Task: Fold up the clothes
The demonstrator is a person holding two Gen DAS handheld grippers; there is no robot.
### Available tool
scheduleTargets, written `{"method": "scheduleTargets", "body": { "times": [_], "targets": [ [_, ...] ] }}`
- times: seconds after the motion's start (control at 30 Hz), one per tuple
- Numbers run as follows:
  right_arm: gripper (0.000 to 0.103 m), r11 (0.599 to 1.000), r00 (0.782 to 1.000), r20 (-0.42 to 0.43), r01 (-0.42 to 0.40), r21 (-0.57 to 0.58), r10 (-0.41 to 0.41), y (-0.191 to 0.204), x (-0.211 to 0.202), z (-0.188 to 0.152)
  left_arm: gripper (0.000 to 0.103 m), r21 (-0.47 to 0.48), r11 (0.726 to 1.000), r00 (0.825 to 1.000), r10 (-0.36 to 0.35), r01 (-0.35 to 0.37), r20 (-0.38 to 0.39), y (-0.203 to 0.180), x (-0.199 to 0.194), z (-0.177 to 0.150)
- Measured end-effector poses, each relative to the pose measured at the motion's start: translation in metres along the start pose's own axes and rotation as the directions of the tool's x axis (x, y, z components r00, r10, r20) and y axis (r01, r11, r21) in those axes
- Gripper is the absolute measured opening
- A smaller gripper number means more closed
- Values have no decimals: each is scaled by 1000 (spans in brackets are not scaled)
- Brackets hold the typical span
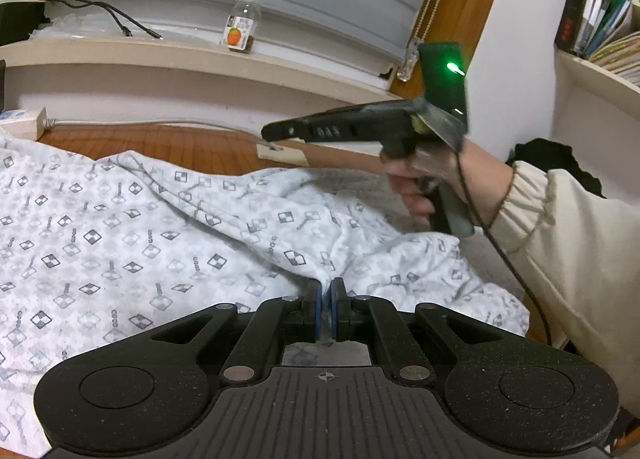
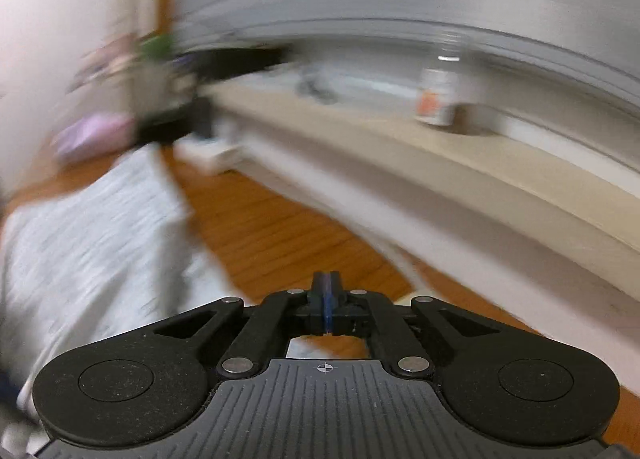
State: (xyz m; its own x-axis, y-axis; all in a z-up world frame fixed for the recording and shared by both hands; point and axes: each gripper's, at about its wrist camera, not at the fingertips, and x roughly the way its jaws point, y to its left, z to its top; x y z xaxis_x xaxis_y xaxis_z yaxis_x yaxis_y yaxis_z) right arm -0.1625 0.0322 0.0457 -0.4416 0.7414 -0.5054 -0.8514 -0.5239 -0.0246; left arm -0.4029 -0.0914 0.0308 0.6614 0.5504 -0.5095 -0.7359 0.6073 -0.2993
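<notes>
The patterned garment (image 1: 132, 235) lies rumpled on the wooden floor (image 1: 168, 141), spreading from the far left toward my near right; its long axis seems to run left to right, though which end is which I cannot tell; no neat fold shows, so I judge nearly all the folding is left; my left gripper (image 1: 326, 301) is pinched on a ridge of its cloth; my right gripper (image 2: 326, 299), further right, is closed with nothing in it, over bare floor.
</notes>
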Motion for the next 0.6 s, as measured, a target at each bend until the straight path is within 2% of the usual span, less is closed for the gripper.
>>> {"method": "scheduleTargets", "body": {
  "times": [0.03, 0.13, 0.2, 0.27, 0.33, 0.43, 0.5, 0.53, 0.6],
  "targets": [
    [2, 1000, 1000, -16, 4, 0, -4, -1, 2, -1, 4, 1, 1000, 1000, 0, 0, 0, 0, 0, 0],
    [10, 997, 995, -63, -76, -10, 75, 0, 4, -7, 5, 0, 1000, 1000, 0, 0, 2, 0, -1, 1],
    [21, 993, 991, -74, -112, -34, 109, 7, 3, -9, 5, -2, 1000, 1000, -2, 2, 3, 1, -1, 1],
    [41, 983, 983, -83, -170, -65, 165, 15, 1, -10, 5, -3, 1000, 1000, -5, 5, 1, 2, 0, 3],
    [54, 974, 975, -125, -200, -110, 186, 25, 6, -8, 5, 1, 1000, 1000, -6, 6, 0, 1, 0, 3],
    [52, 965, 968, -181, -203, -164, 173, 36, 16, -4, 5, 8, 1000, 1000, -3, 3, -4, 1, 2, 4],
    [26, 961, 957, -195, -243, -130, 216, 34, 22, 1, 5, 7, 1000, 1000, -2, 2, -8, 3, 3, 3],
    [2, 961, 958, -190, -243, -134, 216, 35, 23, 3, 5, 6, 1000, 1000, -2, 2, -11, 4, 4, 3],
    [2, 967, 972, -150, -204, -153, 182, 38, 21, 6, 5, 9, 1000, 1000, -1, 1, -20, 4, 6, 3]
  ]
}}
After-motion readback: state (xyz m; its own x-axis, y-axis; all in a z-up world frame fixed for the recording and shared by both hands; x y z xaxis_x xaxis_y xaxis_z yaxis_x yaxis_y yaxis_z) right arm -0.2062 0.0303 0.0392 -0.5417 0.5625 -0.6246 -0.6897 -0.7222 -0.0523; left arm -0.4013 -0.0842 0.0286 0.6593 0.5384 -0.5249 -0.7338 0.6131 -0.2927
